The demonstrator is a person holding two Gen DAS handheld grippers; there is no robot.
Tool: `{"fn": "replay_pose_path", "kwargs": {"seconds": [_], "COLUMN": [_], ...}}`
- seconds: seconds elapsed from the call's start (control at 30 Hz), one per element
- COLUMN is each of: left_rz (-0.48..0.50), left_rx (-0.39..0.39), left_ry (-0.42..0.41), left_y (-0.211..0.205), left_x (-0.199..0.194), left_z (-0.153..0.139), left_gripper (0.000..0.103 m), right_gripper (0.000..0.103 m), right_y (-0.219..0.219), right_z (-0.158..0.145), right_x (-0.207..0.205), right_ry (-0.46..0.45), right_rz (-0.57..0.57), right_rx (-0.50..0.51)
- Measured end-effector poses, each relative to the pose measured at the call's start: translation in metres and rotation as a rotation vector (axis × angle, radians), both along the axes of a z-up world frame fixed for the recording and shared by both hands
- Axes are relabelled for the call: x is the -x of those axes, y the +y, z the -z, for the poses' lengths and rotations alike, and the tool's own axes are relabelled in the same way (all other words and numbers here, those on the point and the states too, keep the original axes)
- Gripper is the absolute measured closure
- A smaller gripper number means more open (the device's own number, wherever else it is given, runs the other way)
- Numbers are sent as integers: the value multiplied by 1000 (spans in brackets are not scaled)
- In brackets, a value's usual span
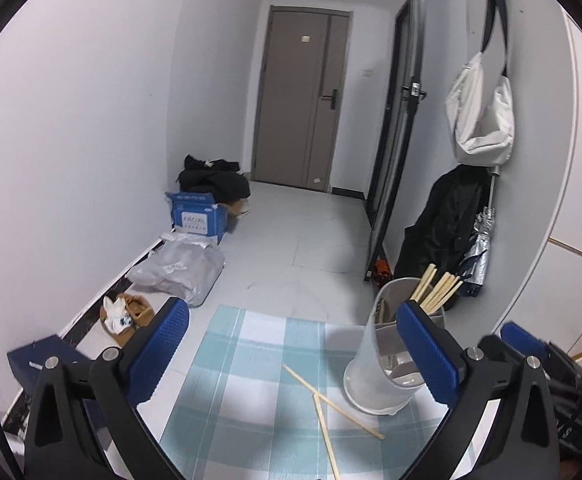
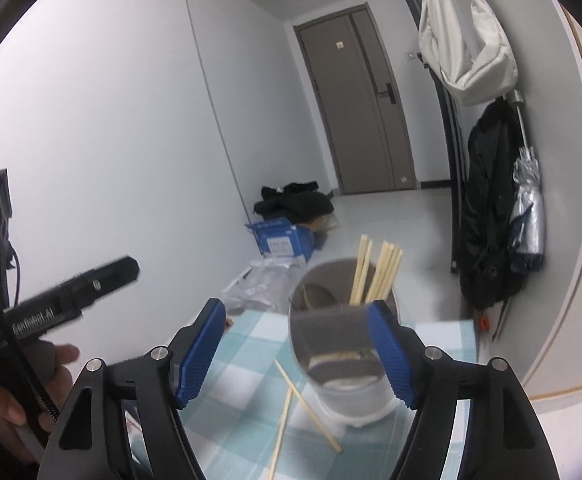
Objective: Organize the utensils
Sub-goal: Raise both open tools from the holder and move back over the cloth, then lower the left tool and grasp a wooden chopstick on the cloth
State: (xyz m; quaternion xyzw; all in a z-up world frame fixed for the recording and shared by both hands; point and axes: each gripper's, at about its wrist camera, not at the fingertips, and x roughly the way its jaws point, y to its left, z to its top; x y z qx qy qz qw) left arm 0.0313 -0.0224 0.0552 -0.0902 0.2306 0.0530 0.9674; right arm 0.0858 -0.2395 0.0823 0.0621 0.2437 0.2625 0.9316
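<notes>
A translucent grey utensil holder (image 1: 371, 364) (image 2: 331, 340) stands upright on a teal checked cloth (image 1: 243, 360) (image 2: 247, 344). Several wooden chopsticks (image 1: 435, 290) (image 2: 379, 276) stick out of its top. Two loose chopsticks (image 1: 323, 400) (image 2: 291, 398) lie crossed on the cloth, just left of the holder's foot. My left gripper (image 1: 291, 312) is open and empty, its right finger in front of the holder. My right gripper (image 2: 295, 308) is also open; the holder sits between its fingers and the pads do not press it. A hand (image 2: 11, 396) holds the left tool at the left edge of the right wrist view.
On the floor along the left wall lie a blue cardboard box (image 1: 197, 218), a grey plastic bag (image 1: 179, 268), black clothes (image 1: 215, 180) and a brown slipper (image 1: 131, 314). On the right wall hang a white bag (image 1: 481, 120), a black coat (image 1: 447, 224) and a folded umbrella (image 1: 477, 248). A grey door (image 1: 299, 100) closes the hallway.
</notes>
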Motion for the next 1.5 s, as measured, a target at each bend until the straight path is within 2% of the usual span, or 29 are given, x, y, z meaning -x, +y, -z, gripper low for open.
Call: {"fn": "replay_pose_path", "kwargs": {"seconds": [0.23, 0.63, 0.9, 1.0, 1.1, 1.27, 1.4, 1.5], "left_rz": [-41, 0, 76, 46, 68, 59, 45, 42], "left_rx": [46, 146, 144, 135, 153, 70, 44, 49], "left_ry": [32, 229, 404, 432, 494, 560, 613, 612], "left_y": [13, 21, 3, -1, -6, -20, -22, -22], "left_x": [4, -10, -37, -44, -54, -65, -75, -80], "left_z": [19, 80, 120, 133, 144, 152, 161, 161], "left_gripper": [1, 1, 1, 1, 1, 1, 2, 3], "right_gripper": [28, 27, 27, 27, 27, 27, 27, 27], "right_y": [5, 10, 9, 5, -1, -4, -7, -11], "right_z": [23, 70, 87, 89, 91, 96, 98, 97], "right_x": [16, 19, 10, 4, -1, -6, -9, -10], "right_ry": [13, 92, 134, 149, 164, 171, 184, 192], "right_rz": [-1, 5, 11, 25, 37, 38, 28, 25], "right_rx": [68, 157, 177, 168, 154, 170, 166, 148]}}
